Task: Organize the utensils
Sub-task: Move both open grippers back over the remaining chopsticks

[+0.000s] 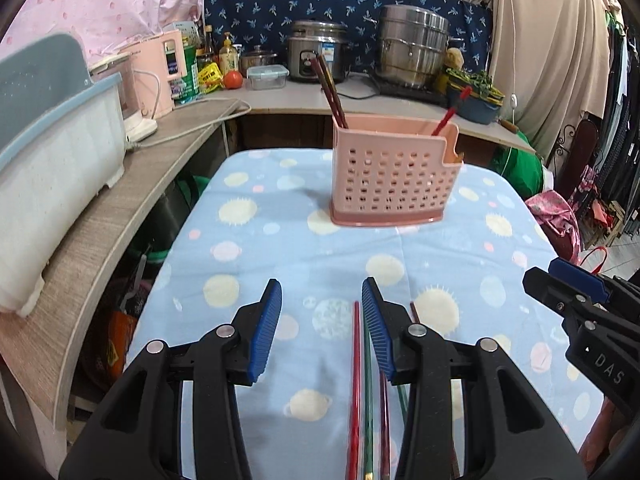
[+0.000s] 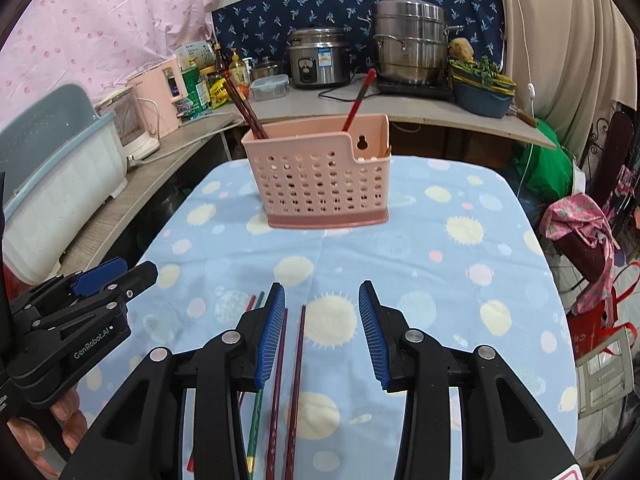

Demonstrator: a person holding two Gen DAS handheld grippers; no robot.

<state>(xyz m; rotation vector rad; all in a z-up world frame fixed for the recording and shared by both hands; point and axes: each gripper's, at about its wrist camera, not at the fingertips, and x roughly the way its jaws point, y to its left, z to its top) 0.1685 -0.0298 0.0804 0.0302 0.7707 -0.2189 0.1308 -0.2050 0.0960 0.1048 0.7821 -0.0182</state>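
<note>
A pink perforated utensil holder [image 1: 394,176] stands upright on the blue patterned cloth; it also shows in the right wrist view [image 2: 320,178]. Dark brown chopsticks [image 1: 333,96] lean out of its left end and a red one [image 1: 450,114] out of its right end. Loose chopsticks lie on the cloth near me: a red one [image 1: 355,380], a green one [image 1: 367,400], and two dark maroon ones [image 2: 294,380]. My left gripper [image 1: 322,332] is open and empty above them. My right gripper [image 2: 322,330] is open and empty, with the maroon pair between its fingers.
The cloth-covered table [image 1: 280,248] drops off at left and right. A wooden shelf [image 1: 104,220] on the left holds a blue-white dish rack [image 1: 52,152]. The back counter holds a rice cooker [image 1: 318,50], a steel pot [image 1: 412,46] and bottles.
</note>
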